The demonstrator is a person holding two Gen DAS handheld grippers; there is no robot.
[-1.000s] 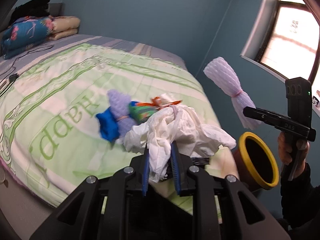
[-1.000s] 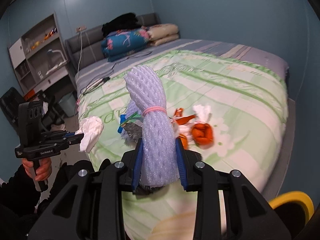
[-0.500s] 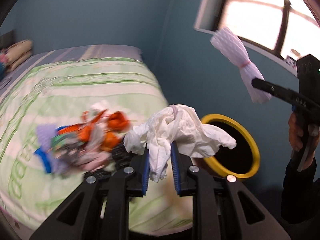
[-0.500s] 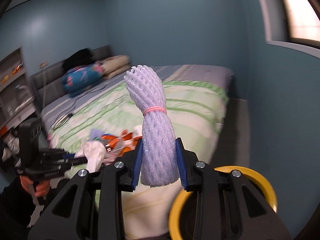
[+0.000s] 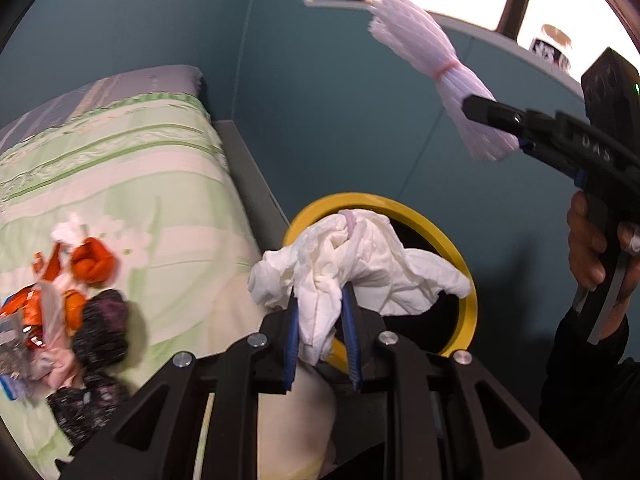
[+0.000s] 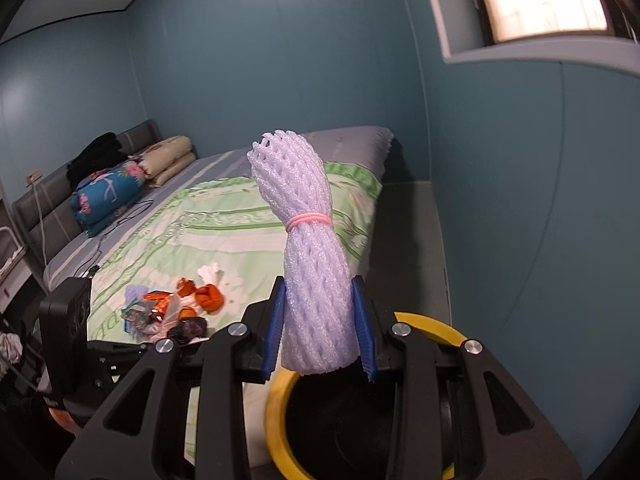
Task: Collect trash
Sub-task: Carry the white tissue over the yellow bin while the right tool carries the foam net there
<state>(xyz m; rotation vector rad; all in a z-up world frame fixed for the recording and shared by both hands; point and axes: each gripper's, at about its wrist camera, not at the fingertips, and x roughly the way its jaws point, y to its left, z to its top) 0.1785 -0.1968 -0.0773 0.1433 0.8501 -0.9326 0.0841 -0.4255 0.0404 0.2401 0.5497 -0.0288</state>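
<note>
My left gripper (image 5: pixel 322 334) is shut on a crumpled white tissue wad (image 5: pixel 360 256), held just in front of the yellow-rimmed bin (image 5: pixel 452 240) beside the bed. My right gripper (image 6: pixel 320 326) is shut on a roll of white foam netting (image 6: pixel 308 248) tied with a pink band, held upright above the same bin (image 6: pixel 280 412). In the left wrist view the right gripper (image 5: pixel 492 116) hangs high at the right with the foam netting (image 5: pixel 432 68) sticking out. More trash (image 5: pixel 60 300) lies in a pile on the green bedspread: orange wrappers, a dark bundle, foil.
The bed (image 6: pixel 224 216) fills the left, with pillows and a folded blanket (image 6: pixel 108 196) at its head. A teal wall and a window sill (image 5: pixel 500 36) stand close behind the bin. A person's hand (image 5: pixel 588 248) grips the right tool's handle.
Both grippers have swung away from the trash pile on the bed toward the bin by the wall, each keeping its hold. The bin now sits directly below and ahead of them.
</note>
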